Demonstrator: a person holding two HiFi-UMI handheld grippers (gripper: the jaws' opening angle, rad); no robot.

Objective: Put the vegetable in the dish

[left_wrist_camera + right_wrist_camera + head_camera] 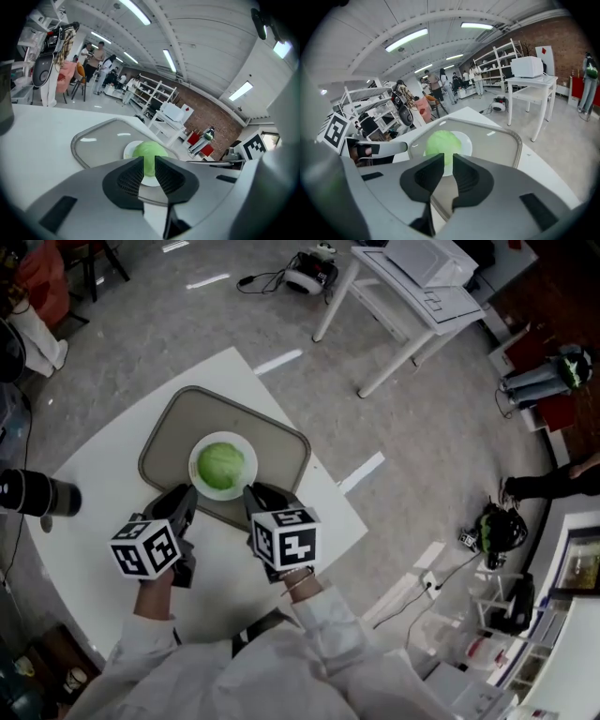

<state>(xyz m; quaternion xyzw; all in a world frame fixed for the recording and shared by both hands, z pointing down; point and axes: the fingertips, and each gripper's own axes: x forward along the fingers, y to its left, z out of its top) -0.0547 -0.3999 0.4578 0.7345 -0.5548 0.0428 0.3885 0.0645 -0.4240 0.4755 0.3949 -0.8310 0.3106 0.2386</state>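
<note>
A round green cabbage sits in a white dish in the middle of a grey tray on the white table. My left gripper hovers at the tray's near edge, just left of the dish. My right gripper hovers beside it, just right of the dish. Both are shut with only a thin slit between the jaws and nothing held. The left gripper points at the cabbage and dish. In the right gripper view, the right gripper faces the cabbage from the other side.
A black cylinder lies at the table's left edge. The white table ends close to the tray's right side. On the floor beyond stands a white desk; cables and gear lie around it. People stand far back in the room.
</note>
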